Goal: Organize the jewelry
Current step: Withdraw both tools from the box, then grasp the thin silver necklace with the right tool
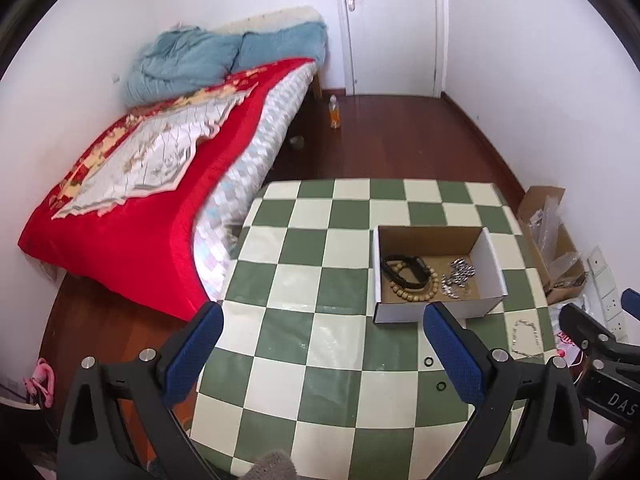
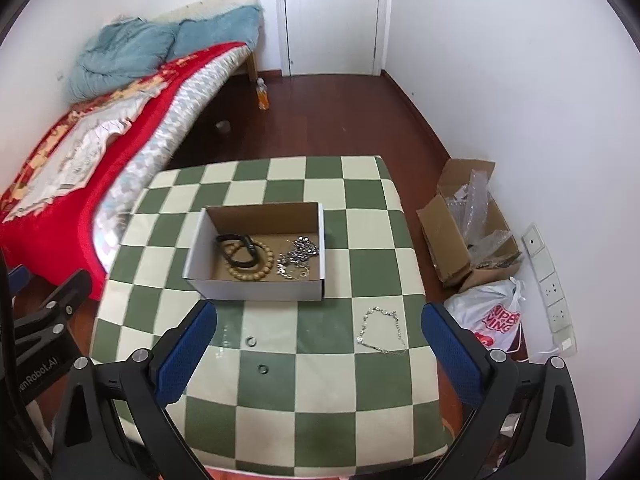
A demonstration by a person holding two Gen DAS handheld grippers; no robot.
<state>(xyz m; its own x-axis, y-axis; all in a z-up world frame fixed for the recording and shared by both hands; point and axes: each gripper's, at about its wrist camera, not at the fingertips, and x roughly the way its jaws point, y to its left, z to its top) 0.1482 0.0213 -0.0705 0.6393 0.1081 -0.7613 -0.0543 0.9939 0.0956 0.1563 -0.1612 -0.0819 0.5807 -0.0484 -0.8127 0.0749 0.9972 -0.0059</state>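
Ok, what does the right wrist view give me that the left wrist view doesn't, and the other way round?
Only the right wrist view shows the white plastic bag with red lettering on the floor, and the whole silver chain loose on the checkered table; the left wrist view catches that chain only near its edge. Only the left wrist view shows a pink item on the floor at far left. Both show the cardboard box holding the bead bracelet, the two small rings on the table, and both grippers open: left gripper, right gripper.
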